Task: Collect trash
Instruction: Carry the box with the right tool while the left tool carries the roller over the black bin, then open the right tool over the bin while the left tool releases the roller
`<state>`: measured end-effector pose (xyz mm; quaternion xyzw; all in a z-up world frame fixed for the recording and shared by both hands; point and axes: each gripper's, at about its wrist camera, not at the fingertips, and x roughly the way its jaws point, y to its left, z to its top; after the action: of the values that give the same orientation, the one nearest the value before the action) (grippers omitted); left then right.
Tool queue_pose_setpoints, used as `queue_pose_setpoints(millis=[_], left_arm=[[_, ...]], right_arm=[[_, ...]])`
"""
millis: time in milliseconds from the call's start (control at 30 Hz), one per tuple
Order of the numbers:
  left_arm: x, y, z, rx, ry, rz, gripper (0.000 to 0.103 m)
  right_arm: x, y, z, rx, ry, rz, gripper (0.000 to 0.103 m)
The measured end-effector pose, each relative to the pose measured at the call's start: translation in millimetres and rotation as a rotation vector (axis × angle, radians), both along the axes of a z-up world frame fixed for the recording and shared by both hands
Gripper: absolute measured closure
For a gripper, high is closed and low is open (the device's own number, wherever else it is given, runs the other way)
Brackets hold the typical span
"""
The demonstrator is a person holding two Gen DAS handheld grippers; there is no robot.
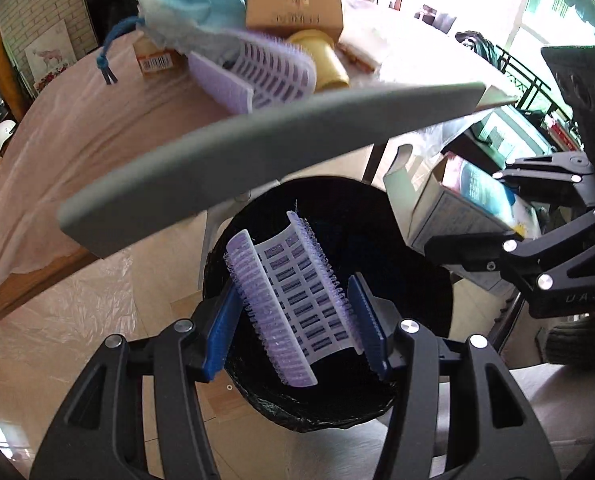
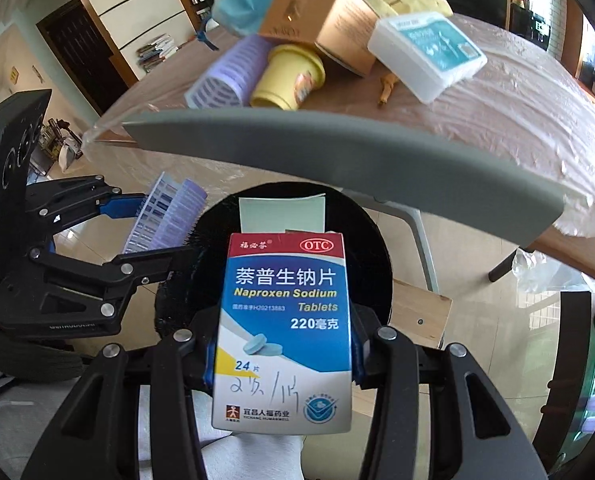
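The left hand-held gripper (image 1: 297, 320) is clenched on a split lilac plastic hair roller with bristled edges (image 1: 293, 304), its blue pads pressing the roller's two sides. The roller hangs over the mouth of a round bin lined with a black plastic bag (image 1: 337, 412) that stands on the tiled floor, just near the edge of the counter (image 1: 77, 128). The right hand-held gripper (image 2: 283, 344) is grasping a blue, white and red cardboard medicine box printed "Naproxen Sodium Tablets" (image 2: 285, 320), its top flap open, held upright over the same bin (image 2: 377, 272). In the right wrist view the left gripper and its roller (image 2: 165, 216) are at the left, beside the bin's rim.

A grey curved chair back (image 1: 257, 148) crosses between the bin and the counter. On the plastic-covered counter, farther off, lie a second lilac hair roller (image 1: 265, 72), a yellow plastic cup on its side (image 2: 289, 78), a brown cardboard box (image 2: 321, 24), a light blue drawstring bag (image 1: 193, 4) and a clear plastic box with a teal label (image 2: 425, 52).
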<state>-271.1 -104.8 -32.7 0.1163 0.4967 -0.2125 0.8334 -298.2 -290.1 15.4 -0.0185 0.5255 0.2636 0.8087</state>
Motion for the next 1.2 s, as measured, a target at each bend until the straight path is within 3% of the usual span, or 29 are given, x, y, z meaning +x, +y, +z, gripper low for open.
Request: queue_pose_setpoints(millis=[333,1200], left_arm=[[1,-3,-16,0.036,0.022,0.002,0.048],[7,-21,-36,0.094,0.038,-0.007,0.048]], right_arm=[[2,4,-23,-0.036,0.005,0.012,0.058],[15,11,-38,-0.093,0.005,-0.001,0.058]])
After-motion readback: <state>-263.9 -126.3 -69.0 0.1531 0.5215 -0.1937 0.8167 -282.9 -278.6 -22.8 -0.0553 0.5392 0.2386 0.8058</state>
